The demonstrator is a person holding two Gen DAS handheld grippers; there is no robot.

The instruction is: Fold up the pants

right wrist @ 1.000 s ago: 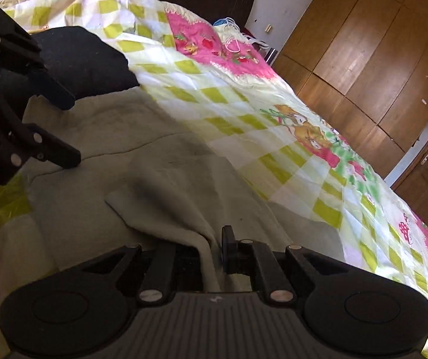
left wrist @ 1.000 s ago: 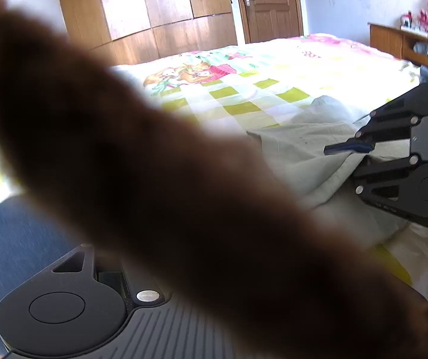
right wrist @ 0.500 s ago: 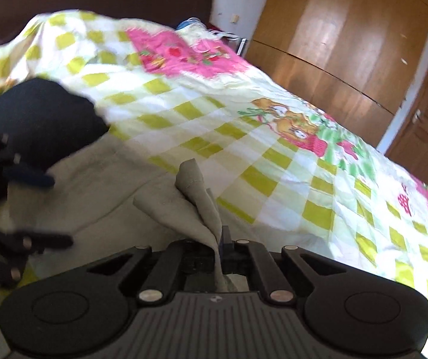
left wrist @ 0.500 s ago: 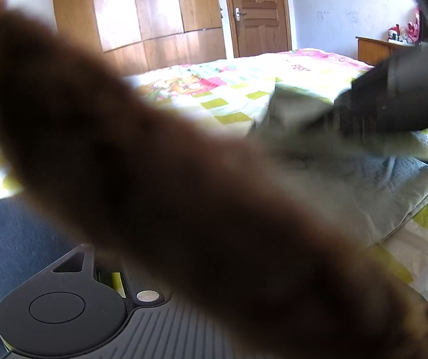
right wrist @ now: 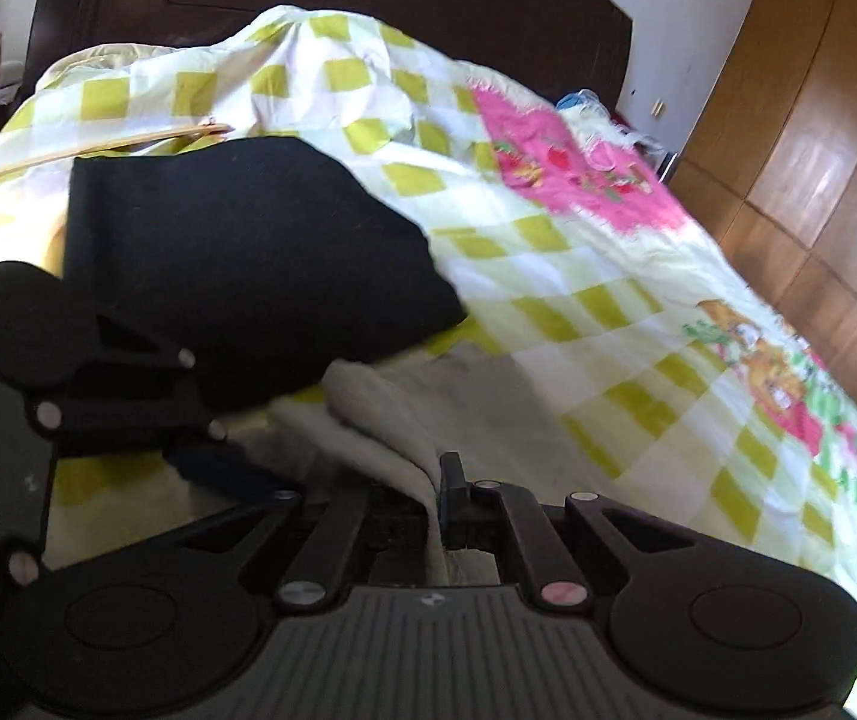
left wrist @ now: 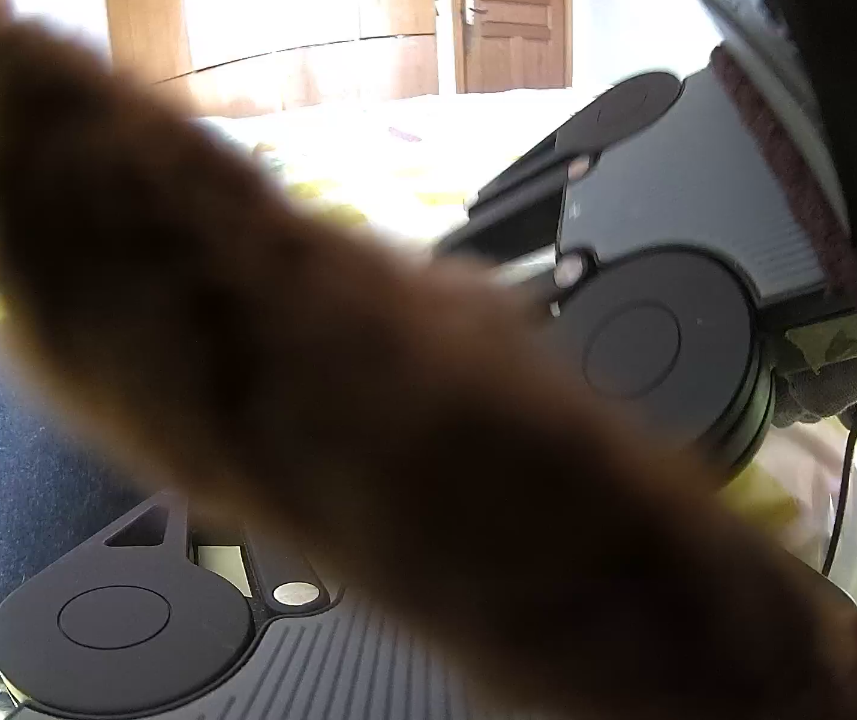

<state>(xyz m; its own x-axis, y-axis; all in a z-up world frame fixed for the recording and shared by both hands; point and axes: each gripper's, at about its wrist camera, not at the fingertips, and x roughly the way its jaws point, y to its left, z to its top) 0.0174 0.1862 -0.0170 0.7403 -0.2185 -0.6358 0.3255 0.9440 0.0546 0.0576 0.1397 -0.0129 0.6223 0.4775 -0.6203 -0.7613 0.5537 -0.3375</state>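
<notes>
A pair of pale grey-beige pants (right wrist: 404, 420) lies rumpled on a bed (right wrist: 638, 324) covered with a yellow-and-white checked quilt with pink cartoon patches. Part of the cloth is spread flat on the quilt; one edge is lifted and gathered into a soft ridge that runs down into the right claw (right wrist: 435, 501).

The right claw is pressed together and pinches that lifted fold of pants between its 2 fingers, with a strip of fabric hanging down behind the grip. It points forward and downward over the bed.

The cloth looks light, limp and easy to crease, so it will likely drape and sag wherever it is not supported. It is not fragile or slippery. The best holds are probably a hem, waistband or folded edge, pinched through all layers so none slide loose.

The left claw (right wrist: 230, 468) sits at the lower left of the right camera's view, close beside the right one, near a dark folded garment (right wrist: 248, 252) resting on the quilt. Its own camera is mostly blocked by a blurred brown shape (left wrist: 338, 372), possibly fuzzy cloth, so whether it is spread or pinching anything cannot be told. That view also shows the right claw's black body very near, and a wooden door (left wrist: 512, 18) behind
</notes>
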